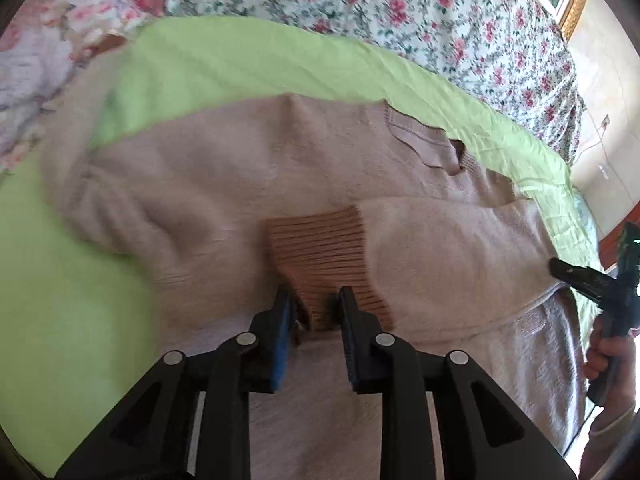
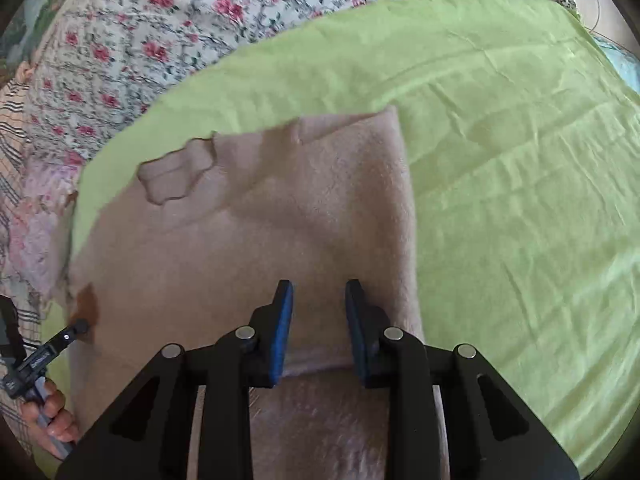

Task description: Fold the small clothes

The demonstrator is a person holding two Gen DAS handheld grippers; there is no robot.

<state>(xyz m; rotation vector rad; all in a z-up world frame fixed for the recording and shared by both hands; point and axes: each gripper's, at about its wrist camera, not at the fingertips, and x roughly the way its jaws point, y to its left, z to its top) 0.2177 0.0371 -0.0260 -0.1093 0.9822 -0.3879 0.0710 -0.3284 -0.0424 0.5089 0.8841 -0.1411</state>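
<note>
You are working on a beige knitted sweater (image 1: pixel 248 168) that is lying spread across the green sheet (image 1: pixel 224 60), which in turn is covering the flowered bedspread (image 1: pixel 400 4). Judging by how the sweater is lying, you are partway through: one sleeve is already lying folded in across the body, its ribbed cuff (image 1: pixel 320 248) resting near the middle of the sweater, and the side edge nearest your right gripper (image 2: pixel 319 292) is looking straight and tucked. Your left gripper (image 1: pixel 315 300) is hovering at the near end of that cuff with its jaws partly spread, the ribbing sitting between them without being pinched. Your right gripper is standing over the sweater's near edge, jaws likewise partly spread and pressing on nothing. The opposite sleeve, on the far side of the cuff, is still looking bunched, so it probably needs folding in, and the body is still waiting to be doubled over lengthwise.
</note>
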